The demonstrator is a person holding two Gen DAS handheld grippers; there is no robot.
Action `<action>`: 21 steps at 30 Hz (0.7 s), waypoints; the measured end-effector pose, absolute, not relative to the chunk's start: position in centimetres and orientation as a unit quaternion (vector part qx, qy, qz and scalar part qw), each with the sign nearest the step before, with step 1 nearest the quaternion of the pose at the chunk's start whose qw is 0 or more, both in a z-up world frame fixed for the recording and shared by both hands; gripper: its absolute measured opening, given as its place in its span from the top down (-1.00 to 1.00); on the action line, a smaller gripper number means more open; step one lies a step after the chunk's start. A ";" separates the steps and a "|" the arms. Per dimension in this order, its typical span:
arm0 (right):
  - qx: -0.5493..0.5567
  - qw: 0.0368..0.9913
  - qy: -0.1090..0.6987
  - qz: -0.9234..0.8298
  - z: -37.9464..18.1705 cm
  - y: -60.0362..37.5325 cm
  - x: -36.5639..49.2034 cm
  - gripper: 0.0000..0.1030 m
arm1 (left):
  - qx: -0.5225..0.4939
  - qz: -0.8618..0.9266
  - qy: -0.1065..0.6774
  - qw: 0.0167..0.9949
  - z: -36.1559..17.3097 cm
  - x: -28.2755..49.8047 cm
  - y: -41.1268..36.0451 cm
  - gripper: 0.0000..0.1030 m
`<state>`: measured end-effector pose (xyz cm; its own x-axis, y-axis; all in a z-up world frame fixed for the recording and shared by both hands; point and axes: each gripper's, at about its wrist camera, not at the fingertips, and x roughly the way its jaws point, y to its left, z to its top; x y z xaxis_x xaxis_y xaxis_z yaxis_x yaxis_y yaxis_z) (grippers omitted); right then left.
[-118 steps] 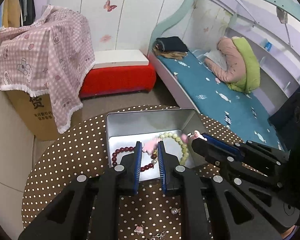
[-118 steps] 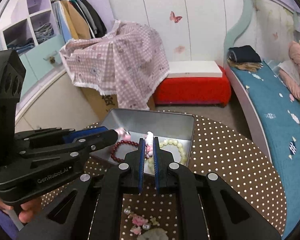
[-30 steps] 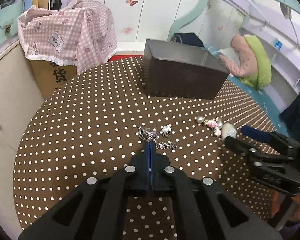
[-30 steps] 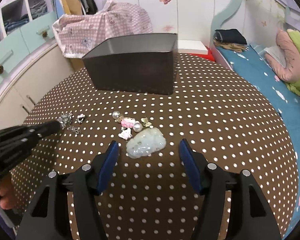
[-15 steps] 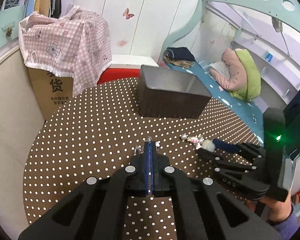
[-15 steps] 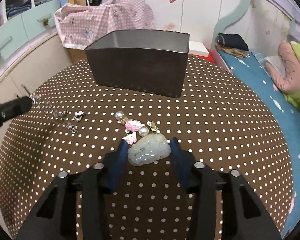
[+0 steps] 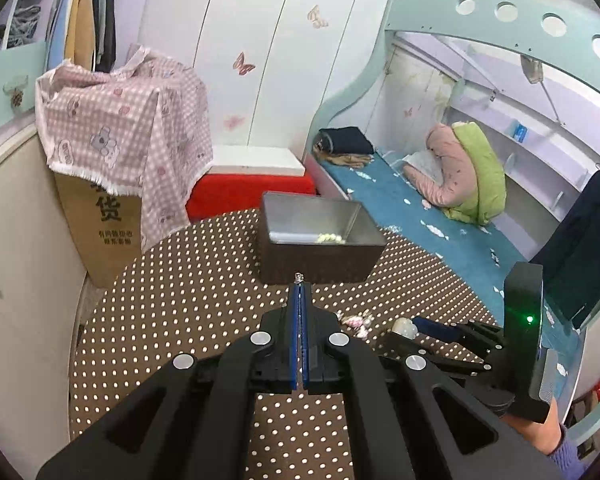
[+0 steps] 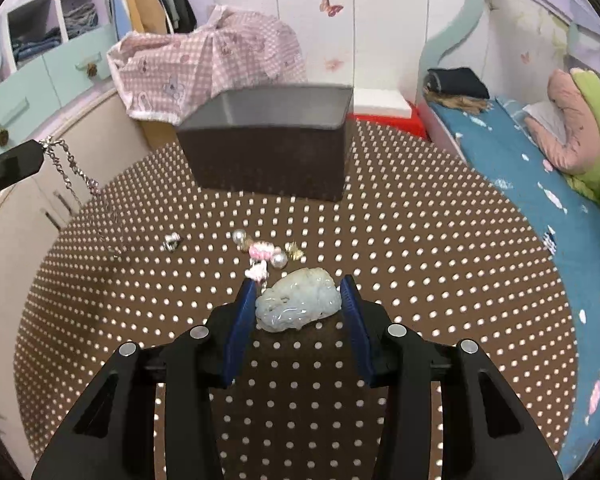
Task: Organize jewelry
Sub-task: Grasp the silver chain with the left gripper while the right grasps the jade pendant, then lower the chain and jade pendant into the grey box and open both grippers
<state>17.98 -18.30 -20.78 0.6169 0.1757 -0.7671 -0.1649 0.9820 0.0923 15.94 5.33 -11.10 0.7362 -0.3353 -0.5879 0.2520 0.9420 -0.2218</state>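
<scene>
Btwn R hand-held gripper (image 8: 298,304) pads: jade pendant (image 8: 298,304)

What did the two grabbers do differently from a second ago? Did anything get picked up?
The left hand-held gripper, shut on the silver chain, has lifted it off the table; it now dangles. The right hand-held gripper has moved in around the pale jade pendant, its jaws narrower, not yet clamped. The tin box and the pearl and pink charms stayed put.

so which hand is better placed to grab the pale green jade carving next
Right. The right tongs are open, with fingers flanking the pale green jade carving on the dotted table. The left tongs are shut on a silver chain.
</scene>
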 end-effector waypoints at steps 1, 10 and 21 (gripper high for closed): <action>0.008 0.901 0.424 0.095 -20.4 -18.5 17.9 0.17 | -0.062 -0.159 0.325 0.930 -10.8 15.9 5.3 1.00; 0.024 0.921 0.375 0.105 -15.5 -19.5 17.7 0.17 | -0.063 -0.188 0.296 0.935 -6.9 16.7 4.4 1.00; 0.053 0.934 0.335 0.113 -11.0 -20.2 22.2 0.17 | -0.045 -0.202 0.277 0.938 -2.7 21.9 1.8 1.00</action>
<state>22.20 -20.22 -10.97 0.7495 0.2466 -0.6143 -0.1751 0.9688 0.1754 21.85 1.82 -2.74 0.7645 -0.4042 -0.5021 0.3542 0.9143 -0.1965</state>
